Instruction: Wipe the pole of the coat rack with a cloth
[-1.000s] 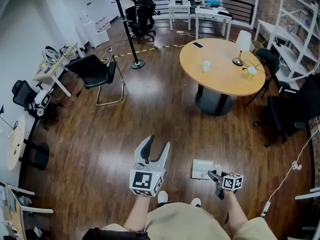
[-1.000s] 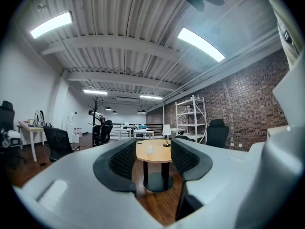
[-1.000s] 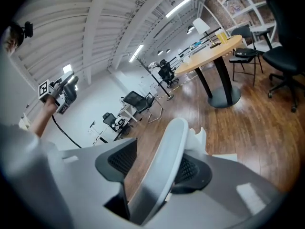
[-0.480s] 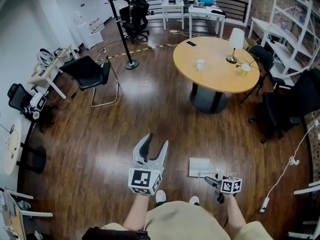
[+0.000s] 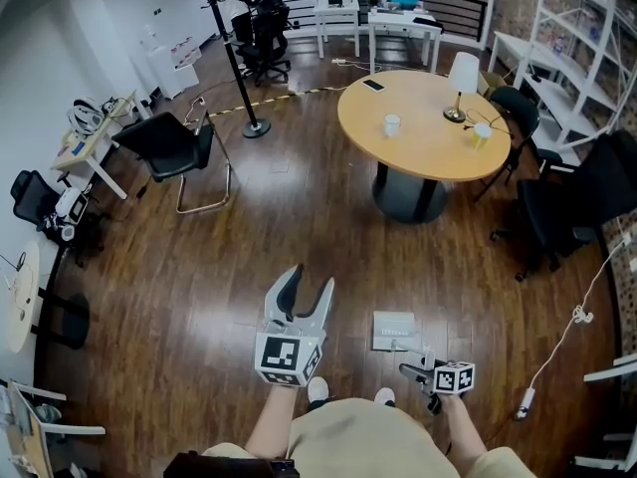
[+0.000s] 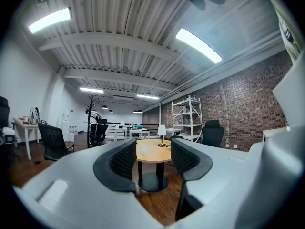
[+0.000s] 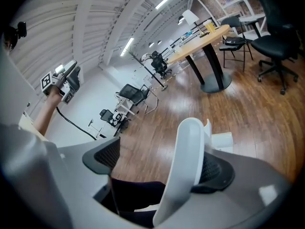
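The black coat rack point(image 5: 237, 68) stands far off at the back left, its pole point(image 6: 89, 120) rising from a round base. My left gripper point(image 5: 309, 285) is held out low in front of me, open and empty point(image 6: 155, 159). My right gripper point(image 5: 416, 362) hangs just above the floor beside a flat white pack point(image 5: 393, 329), and its jaws are opening point(image 7: 159, 162). A curved white piece point(image 7: 183, 175) stands between them and leans on the right pad. The left pad is free of it. I cannot tell what the piece is.
A round wooden table point(image 5: 428, 152) with a lamp point(image 5: 462, 78) and cups stands at the middle right. A black chair point(image 5: 169, 139) is near the rack. Office chairs point(image 5: 567, 207) and a white floor cable point(image 5: 567, 332) lie to the right; desks line the left wall.
The right gripper's jaws have spread apart and it has drawn back a little from the white pack. The left gripper has stayed put.
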Tool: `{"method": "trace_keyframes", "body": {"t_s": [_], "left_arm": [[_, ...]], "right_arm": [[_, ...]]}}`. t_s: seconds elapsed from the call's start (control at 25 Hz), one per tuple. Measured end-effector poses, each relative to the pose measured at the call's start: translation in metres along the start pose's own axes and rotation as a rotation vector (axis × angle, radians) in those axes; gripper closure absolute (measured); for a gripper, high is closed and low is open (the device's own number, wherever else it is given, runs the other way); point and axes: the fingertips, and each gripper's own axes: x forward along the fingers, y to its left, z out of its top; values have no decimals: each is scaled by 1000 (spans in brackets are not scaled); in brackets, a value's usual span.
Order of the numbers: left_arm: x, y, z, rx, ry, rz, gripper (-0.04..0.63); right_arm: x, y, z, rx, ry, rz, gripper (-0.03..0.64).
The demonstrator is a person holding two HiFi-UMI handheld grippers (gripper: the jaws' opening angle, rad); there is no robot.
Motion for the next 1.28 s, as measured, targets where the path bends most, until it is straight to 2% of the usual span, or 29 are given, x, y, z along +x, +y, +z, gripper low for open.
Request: {"method": "trace_keyframes", "body": {"t_s": [0.08, 0.24, 0.32, 0.48, 0.68, 0.8, 1.0, 1.16, 1.28], "left_arm": [[1, -3, -1, -1, 2, -2, 390], [0, -6, -3, -7, 4, -6, 390], [-1, -8, -4, -10, 5, -10, 390], [0, -13, -4, -12, 7, -17, 390], [0, -20, -4, -15, 8, -26, 390], [2, -27, -6, -15, 7, -36, 390], [4, -37, -4, -19, 10, -49, 390], [3, -41, 0, -22, -2, -54, 390], [3, -42, 2, -18, -10, -50, 390]], "right_arm": [[-1, -1, -5, -4, -4, -1, 172], [-3, 1, -11, -35, -3, -37, 117], [-2, 7, -14, -34, -8, -12, 97], [-5, 11, -19, -19, -13, 19, 97], [-21, 6, -23, -9, -31, -19, 95], [-40, 4, -15, -43, -59, -68, 95], [-79, 34, 39, -147, -226, -95, 97], [-109, 78, 109, -306, -420, -107, 97], [-130, 114, 166, -444, -578, -165, 97]]}}
